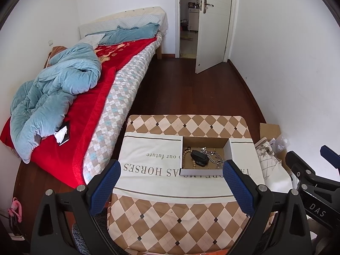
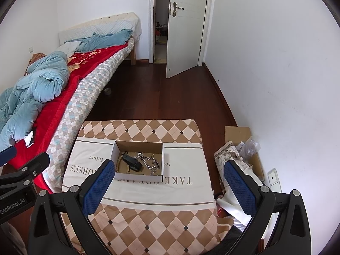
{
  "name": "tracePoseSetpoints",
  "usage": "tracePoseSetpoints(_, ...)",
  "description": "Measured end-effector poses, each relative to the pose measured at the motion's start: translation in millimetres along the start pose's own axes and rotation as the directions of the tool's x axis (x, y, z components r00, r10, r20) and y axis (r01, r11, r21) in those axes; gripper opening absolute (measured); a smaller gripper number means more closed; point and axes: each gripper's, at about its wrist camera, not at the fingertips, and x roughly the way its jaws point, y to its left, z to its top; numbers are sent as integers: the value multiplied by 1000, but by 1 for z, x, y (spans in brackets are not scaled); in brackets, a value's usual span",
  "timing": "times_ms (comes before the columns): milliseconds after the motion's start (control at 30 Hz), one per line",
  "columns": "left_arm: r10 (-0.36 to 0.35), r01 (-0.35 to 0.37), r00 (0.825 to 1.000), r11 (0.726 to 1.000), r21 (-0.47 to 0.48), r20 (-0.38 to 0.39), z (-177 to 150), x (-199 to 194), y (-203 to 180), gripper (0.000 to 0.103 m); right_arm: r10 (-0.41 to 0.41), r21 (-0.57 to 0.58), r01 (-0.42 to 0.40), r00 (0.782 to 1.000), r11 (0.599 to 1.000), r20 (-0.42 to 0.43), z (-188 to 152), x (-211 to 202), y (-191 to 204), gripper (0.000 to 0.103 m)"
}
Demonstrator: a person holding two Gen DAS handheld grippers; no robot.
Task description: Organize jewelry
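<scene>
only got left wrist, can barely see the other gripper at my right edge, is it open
Observer: Yes, the right gripper is open and empty, held short of the box.
Operator: anything down by the bed i'm missing
Observer: A tape roll lies on the floor at the edge of the bed.
Operator: first printed word is blocked here, what is it
Observer: It reads TAKE, just off the box's front right corner.
</scene>
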Motion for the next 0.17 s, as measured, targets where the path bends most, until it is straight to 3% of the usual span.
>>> tracePoseSetpoints(167,0,0,1000,1000,5,5,-1,-2,0,98,1,2,-1,1000,1000,1,0,0,0,103)
